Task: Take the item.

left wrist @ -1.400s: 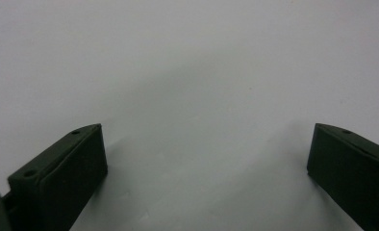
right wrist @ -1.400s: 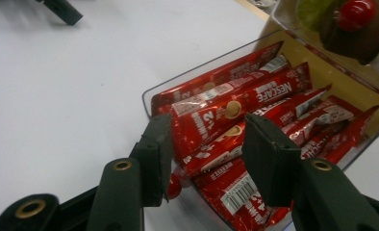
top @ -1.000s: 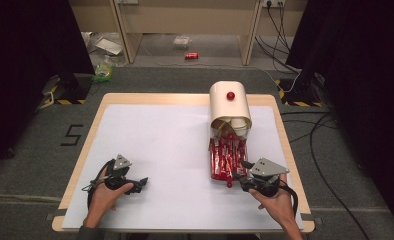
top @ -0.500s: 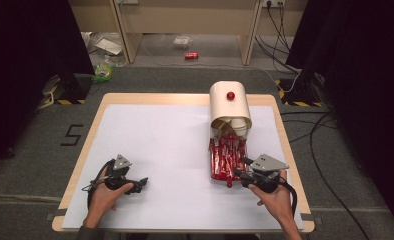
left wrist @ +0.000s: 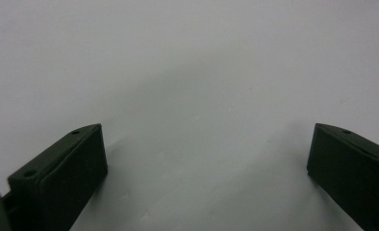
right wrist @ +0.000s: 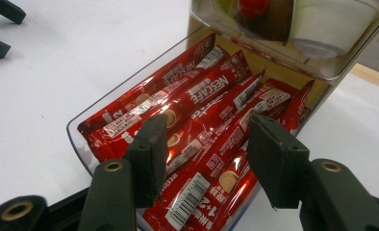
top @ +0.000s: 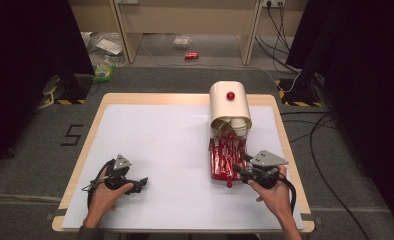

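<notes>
Red coffee-stick sachets (right wrist: 197, 125) lie in a clear pulled-out drawer (right wrist: 77, 139), centre-right of the high view, below a cream container (top: 229, 104) w/ cups. Right gripper (right wrist: 202, 144): jaws apart, straddling the sachets, nothing clamped. Likely step: pick one stick, so drop onto a single top sachet mid-length and close gently. Print reads "NESCAFE", "2", barcodes. Left gripper (left wrist: 204, 159): jaws wide apart over bare white table (left wrist: 192, 57), lower left.

1. Overhead light brightens the white surface (top: 175, 150); the room's edges fall into darkness.
2. Soft shadows pool between and beside the left gripper's jaws.
3. Glare streaks the red sachets (right wrist: 202, 120) between the right jaws, which sit blurred.
</notes>
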`<state>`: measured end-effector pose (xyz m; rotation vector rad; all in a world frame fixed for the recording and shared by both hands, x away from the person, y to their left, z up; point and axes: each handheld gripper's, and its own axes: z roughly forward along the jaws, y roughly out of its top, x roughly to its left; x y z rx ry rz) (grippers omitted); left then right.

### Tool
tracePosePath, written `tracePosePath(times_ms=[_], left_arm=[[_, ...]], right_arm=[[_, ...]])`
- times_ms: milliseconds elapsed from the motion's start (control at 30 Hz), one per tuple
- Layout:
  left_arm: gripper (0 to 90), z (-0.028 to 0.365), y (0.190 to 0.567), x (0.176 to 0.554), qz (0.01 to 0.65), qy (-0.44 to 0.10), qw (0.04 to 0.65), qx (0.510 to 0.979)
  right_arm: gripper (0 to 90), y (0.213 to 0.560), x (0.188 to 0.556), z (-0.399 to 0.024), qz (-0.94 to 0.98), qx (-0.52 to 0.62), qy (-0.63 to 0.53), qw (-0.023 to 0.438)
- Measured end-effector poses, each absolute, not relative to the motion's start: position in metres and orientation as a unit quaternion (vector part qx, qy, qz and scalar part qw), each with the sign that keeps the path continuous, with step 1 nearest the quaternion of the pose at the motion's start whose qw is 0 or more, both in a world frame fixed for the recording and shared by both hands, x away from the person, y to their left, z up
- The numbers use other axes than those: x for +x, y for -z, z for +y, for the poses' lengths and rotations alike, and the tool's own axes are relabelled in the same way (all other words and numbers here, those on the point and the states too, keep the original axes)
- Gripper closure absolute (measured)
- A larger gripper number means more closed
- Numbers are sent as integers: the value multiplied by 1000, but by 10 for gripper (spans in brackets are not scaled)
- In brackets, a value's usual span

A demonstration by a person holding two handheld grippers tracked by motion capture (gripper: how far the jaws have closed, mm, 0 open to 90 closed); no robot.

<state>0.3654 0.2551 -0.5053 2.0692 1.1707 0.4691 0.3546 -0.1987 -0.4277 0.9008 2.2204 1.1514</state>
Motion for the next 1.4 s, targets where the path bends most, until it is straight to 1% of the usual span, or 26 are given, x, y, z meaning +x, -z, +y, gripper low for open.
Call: tracePosePath(times_ms=[233,600,833,1067,1400], left_arm=[[0,255,505,365,452,-181,351,800],[0,255,505,365,452,-182,351,800],[0,255,505,365,451,-181,351,800],[0,255,505,365,451,-181,350,801],[0,255,505,365,451,-181,350,801]], right_arm=[[510,427,361,-197,811,340,-410,242],[531,433,371,-193,811,358,-399,233],[585,436,379,-187,808,377,-395,223],[625,437,384,-183,806,388,-384,230],[642,439,389,-182,806,398,-375,229]])
